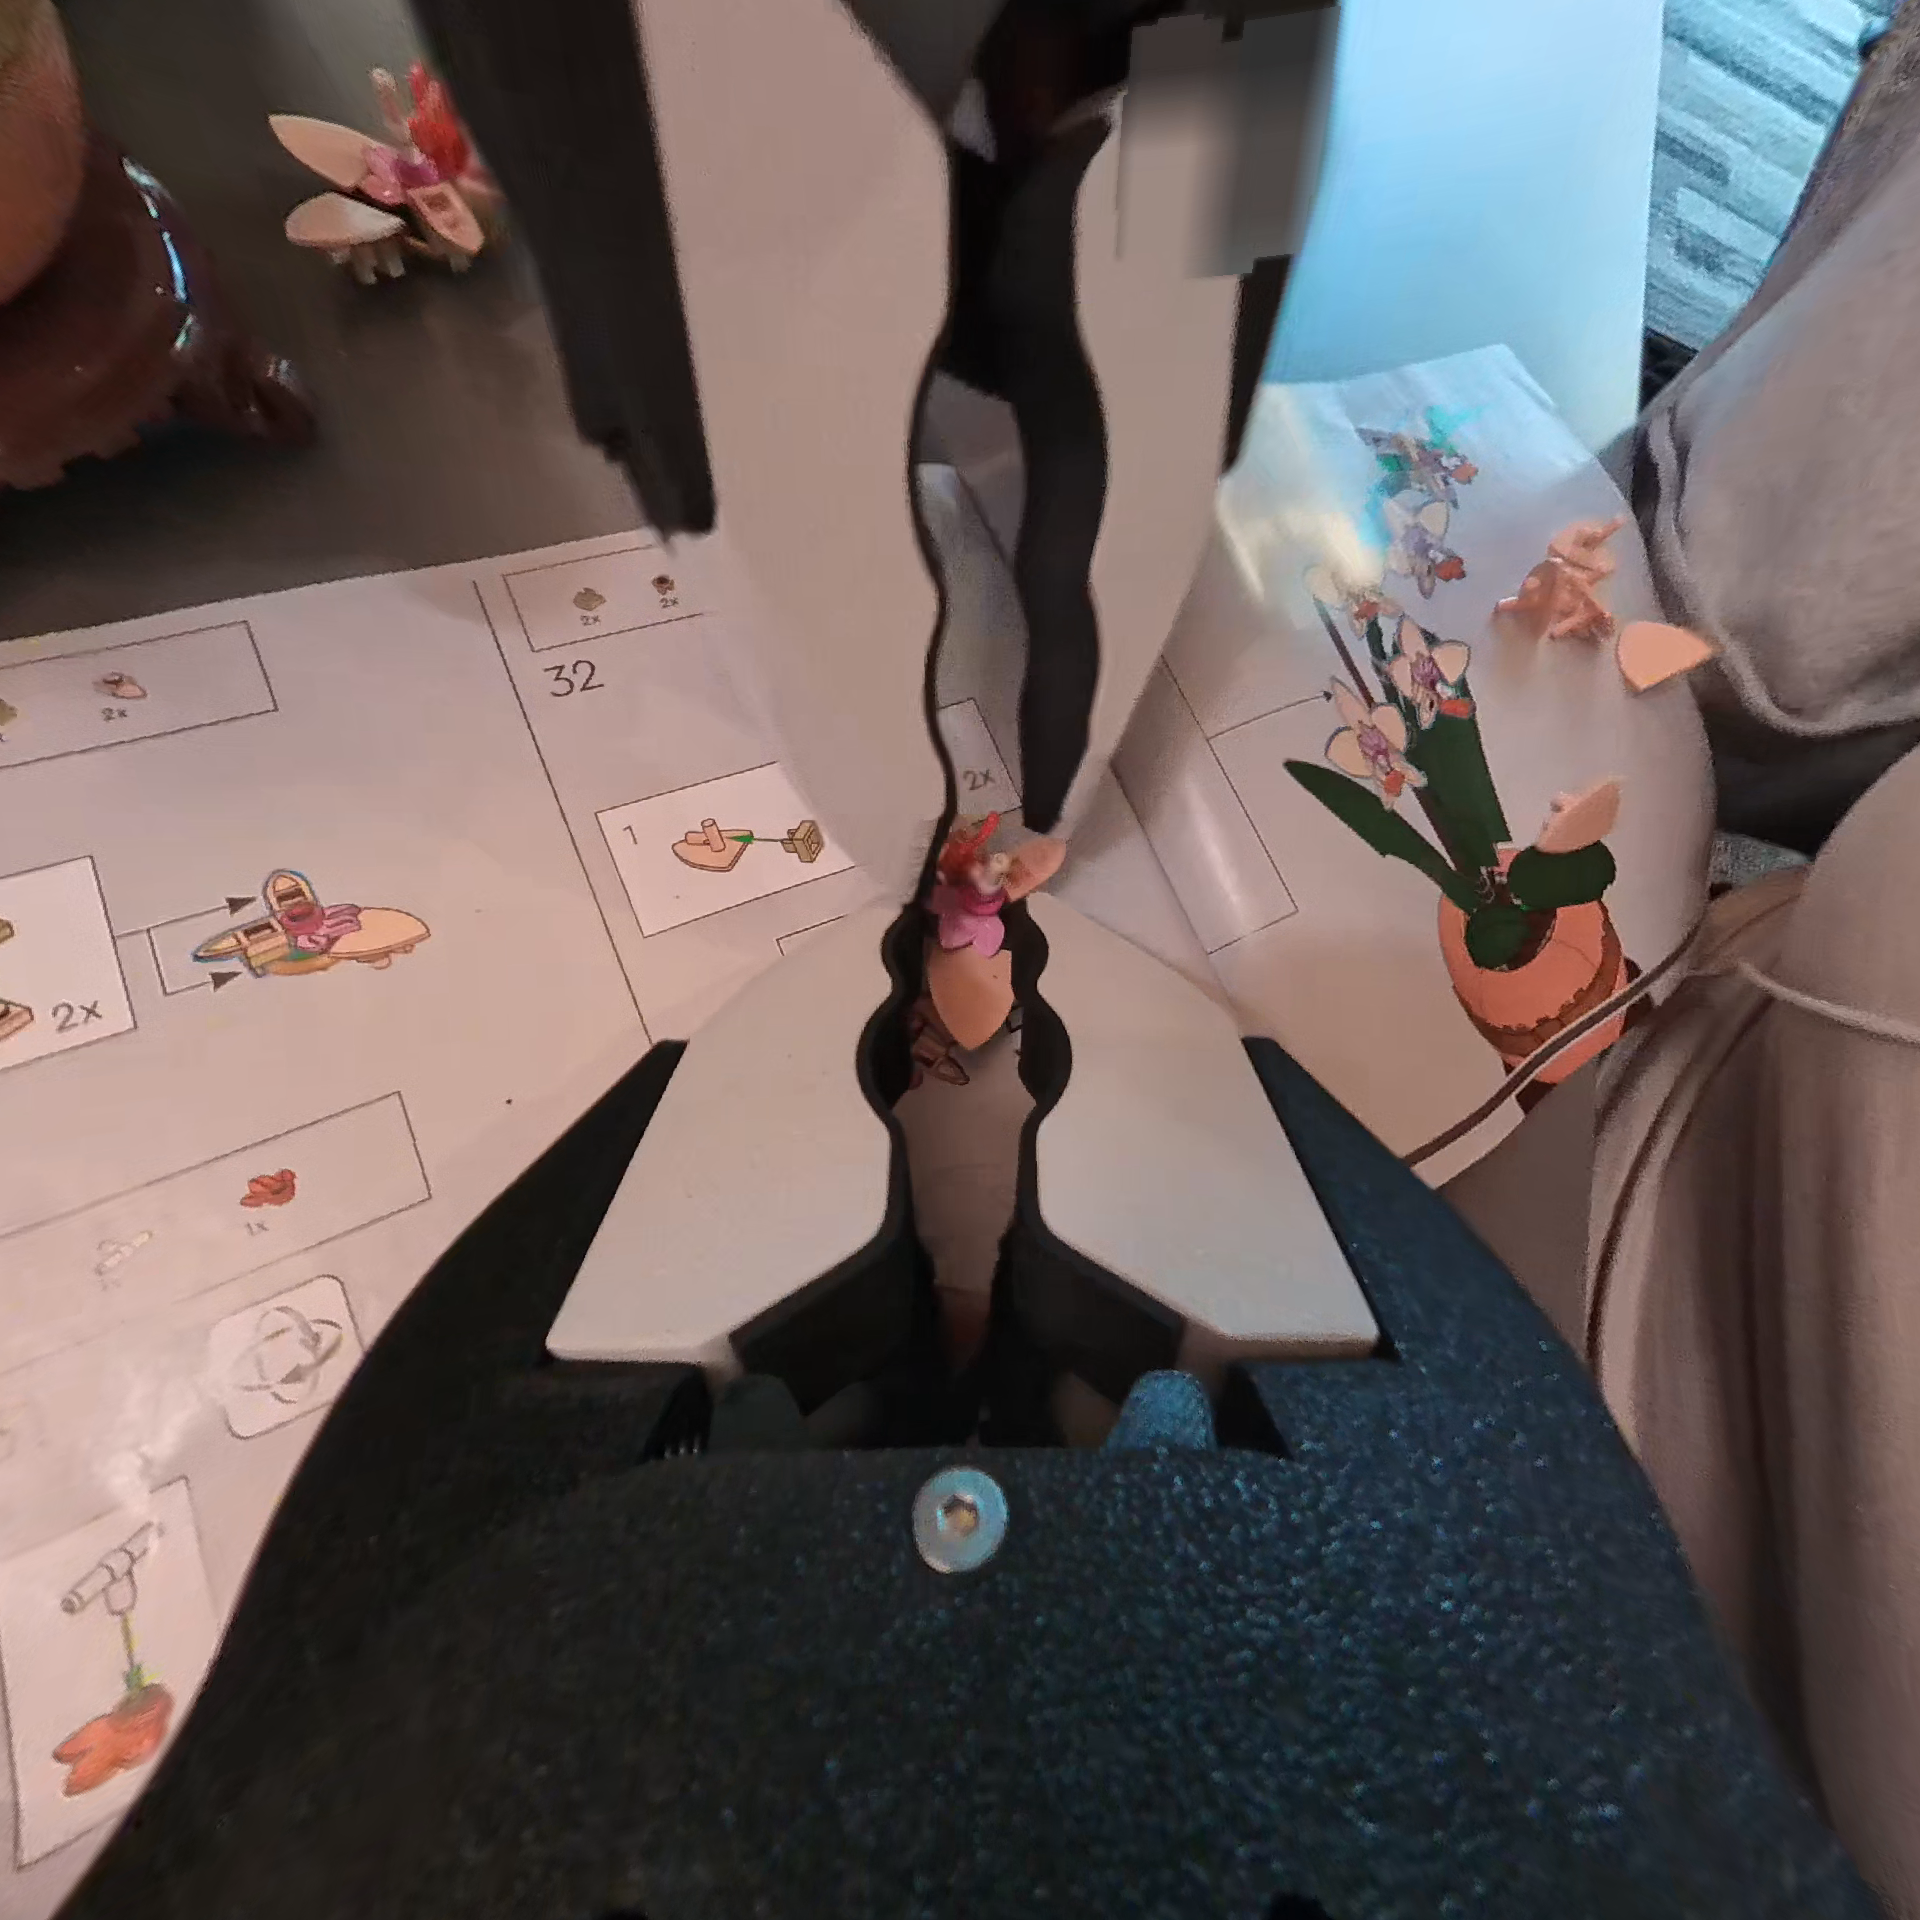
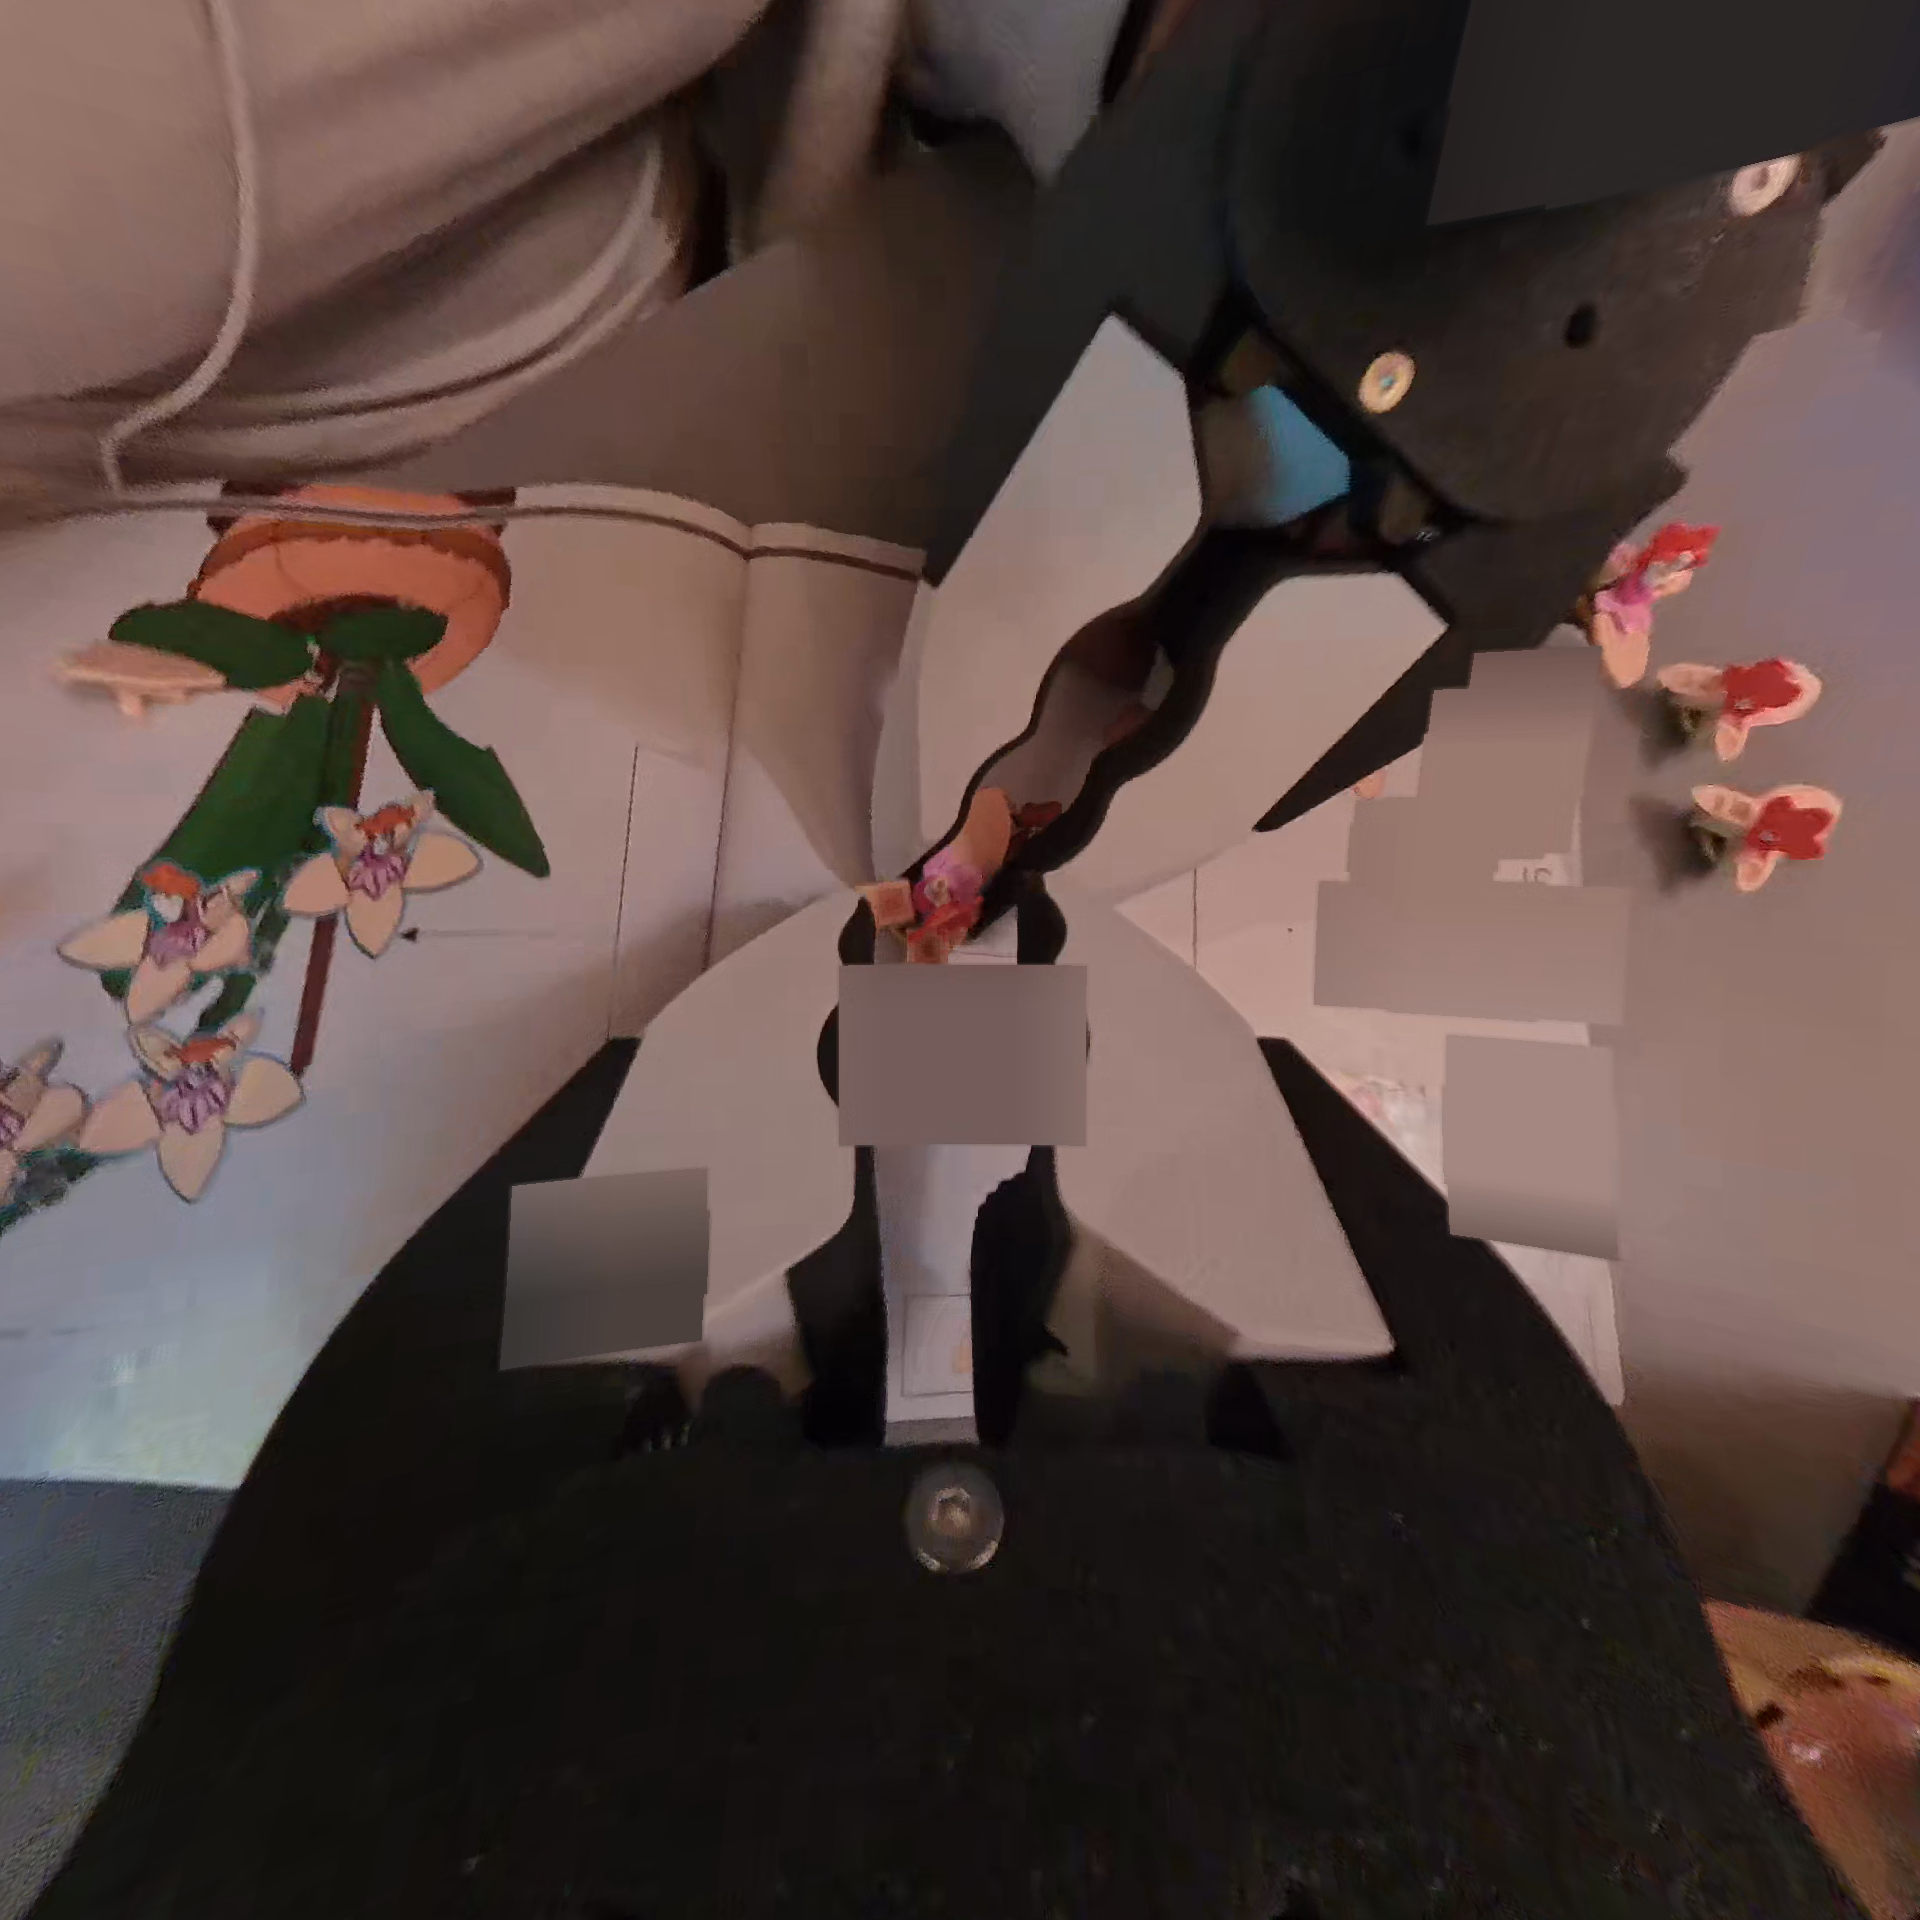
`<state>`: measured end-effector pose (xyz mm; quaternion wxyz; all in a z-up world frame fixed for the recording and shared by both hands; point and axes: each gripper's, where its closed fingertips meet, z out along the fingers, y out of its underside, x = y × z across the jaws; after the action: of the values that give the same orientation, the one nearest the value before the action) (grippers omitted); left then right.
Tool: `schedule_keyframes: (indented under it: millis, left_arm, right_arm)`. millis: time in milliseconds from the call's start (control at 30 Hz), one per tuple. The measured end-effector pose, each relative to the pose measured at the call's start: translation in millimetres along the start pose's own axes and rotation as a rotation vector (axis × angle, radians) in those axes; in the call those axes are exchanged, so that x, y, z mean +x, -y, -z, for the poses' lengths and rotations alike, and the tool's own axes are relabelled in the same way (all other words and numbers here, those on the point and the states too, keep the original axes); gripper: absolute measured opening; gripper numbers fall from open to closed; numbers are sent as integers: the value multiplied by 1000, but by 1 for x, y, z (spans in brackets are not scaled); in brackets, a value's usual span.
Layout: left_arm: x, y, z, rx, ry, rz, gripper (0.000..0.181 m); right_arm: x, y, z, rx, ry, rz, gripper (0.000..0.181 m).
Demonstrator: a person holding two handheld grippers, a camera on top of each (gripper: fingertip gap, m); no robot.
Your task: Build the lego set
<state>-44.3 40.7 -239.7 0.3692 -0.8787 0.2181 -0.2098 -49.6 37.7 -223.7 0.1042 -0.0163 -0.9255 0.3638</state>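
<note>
My left gripper (image 1: 961, 909) is shut on a small flower sub-assembly (image 1: 968, 961) with a cream petal, a pink centre and a red piece, held above the open instruction booklet (image 1: 364, 790). My right gripper (image 2: 940, 920) comes in from the opposite side, tip to tip with the left one. Its jaws are closed on the flower's far end, where a small cream petal piece (image 1: 1039, 862) sticks out. In the right wrist view the flower (image 2: 961, 868) sits between both pairs of tips, with a tan studded piece (image 2: 890, 902) beside it.
Built flowers lie on the dark table: one (image 1: 384, 177) in the left view, three (image 2: 1745, 696) in the right view. Loose cream pieces (image 1: 1569, 597) rest on the booklet's picture page. A glossy brown object (image 1: 104, 312) stands far left. A person's grey clothing (image 1: 1766, 935) is close by. Both grippers' tips are close together, under 4 cm apart.
</note>
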Motion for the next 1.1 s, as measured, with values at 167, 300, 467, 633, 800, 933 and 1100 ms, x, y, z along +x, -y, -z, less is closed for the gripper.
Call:
schedule_keyframes:
  millis: [167,300,467,633,800,933,1100]
  left_arm:
    - [2,-1,1,-9,-47,-4,15]
    - [2,-1,1,-7,-53,5,14]
    - [1,-1,1,0,-23,16,14]
    - [1,-1,1,10,35,16,14]
    - [0,-1,2,17,69,19,14]
    - [0,-1,2,19,75,30,14]
    - [-3,0,2,27,105,57,14]
  right_arm:
    - [-3,-2,-6,38,82,36,14]
    - [-3,-3,-6,72,95,-52,12]
    - [-3,-4,-6,74,26,-298,10]
    - [-3,-4,-6,20,-74,-490,8]
    - [-1,-5,-5,-15,-185,-619,7]
    - [-2,-6,-5,-19,-270,-785,6]
    - [-1,-9,-3,-93,-352,-888,4]
